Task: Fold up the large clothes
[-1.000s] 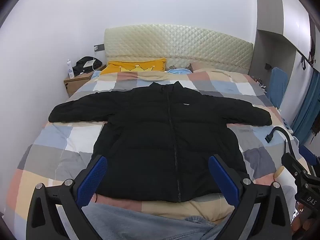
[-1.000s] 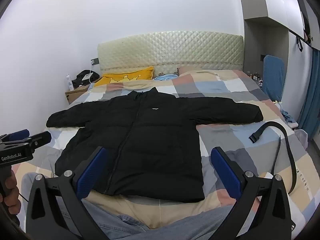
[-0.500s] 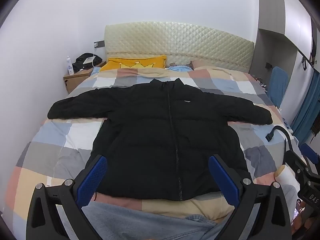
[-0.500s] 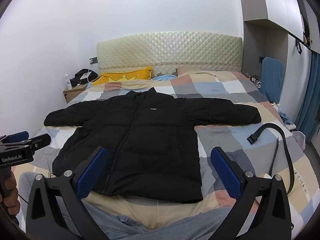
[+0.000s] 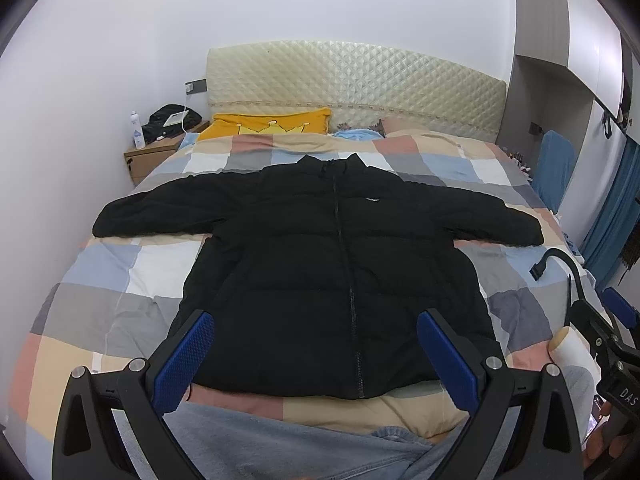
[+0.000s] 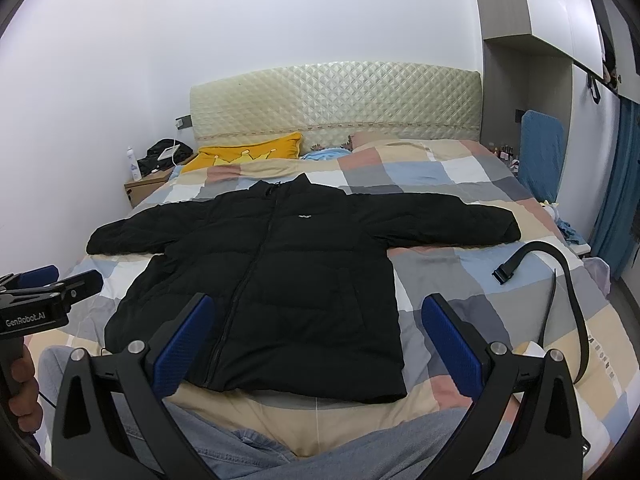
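Note:
A black puffer jacket (image 5: 328, 264) lies flat, front up and zipped, on the checked bedspread (image 5: 100, 280), both sleeves spread out sideways; it also shows in the right wrist view (image 6: 288, 276). My left gripper (image 5: 316, 344) is open and empty, held above the jacket's hem. My right gripper (image 6: 316, 332) is open and empty, also above the hem. The left gripper's body shows at the left edge of the right wrist view (image 6: 36, 296). The right gripper's body shows at the right edge of the left wrist view (image 5: 608, 344).
A black belt (image 6: 560, 280) lies on the bed right of the jacket. A yellow pillow (image 5: 268, 124) and quilted headboard (image 5: 352, 76) are at the far end. A nightstand (image 5: 156, 156) with a bottle stands far left. Denim-clad legs (image 6: 248, 452) are below the grippers.
Both views have lifted a little, so the jacket sits slightly lower in frame. The jacket has not moved and both grippers stay open.

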{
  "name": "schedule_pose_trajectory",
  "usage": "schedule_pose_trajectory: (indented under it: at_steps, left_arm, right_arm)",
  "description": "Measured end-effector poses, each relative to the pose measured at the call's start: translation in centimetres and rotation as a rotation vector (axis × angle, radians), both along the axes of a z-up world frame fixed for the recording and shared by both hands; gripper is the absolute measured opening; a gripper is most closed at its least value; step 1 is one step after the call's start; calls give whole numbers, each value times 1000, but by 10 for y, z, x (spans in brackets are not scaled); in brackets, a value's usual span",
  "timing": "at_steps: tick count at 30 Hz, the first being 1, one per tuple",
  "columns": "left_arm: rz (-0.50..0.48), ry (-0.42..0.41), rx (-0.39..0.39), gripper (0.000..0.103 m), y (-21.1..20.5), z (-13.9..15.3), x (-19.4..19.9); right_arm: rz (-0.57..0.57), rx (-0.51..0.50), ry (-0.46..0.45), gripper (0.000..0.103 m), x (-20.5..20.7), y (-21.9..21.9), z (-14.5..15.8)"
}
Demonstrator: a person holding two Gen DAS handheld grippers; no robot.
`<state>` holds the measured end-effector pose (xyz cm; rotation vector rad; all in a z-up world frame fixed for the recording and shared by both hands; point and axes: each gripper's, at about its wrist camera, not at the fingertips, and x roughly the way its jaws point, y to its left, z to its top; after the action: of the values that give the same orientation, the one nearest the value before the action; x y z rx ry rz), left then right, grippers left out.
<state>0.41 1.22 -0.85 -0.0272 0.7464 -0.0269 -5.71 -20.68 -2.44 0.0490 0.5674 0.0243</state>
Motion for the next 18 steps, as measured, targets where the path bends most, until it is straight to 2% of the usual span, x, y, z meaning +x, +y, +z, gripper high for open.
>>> schedule_pose_trajectory:
  at_steps: [18]
  left_arm:
    - [3,14,2,102,1,-2,2]
  right_arm:
    - [-10,8,15,103,2,-2,-2]
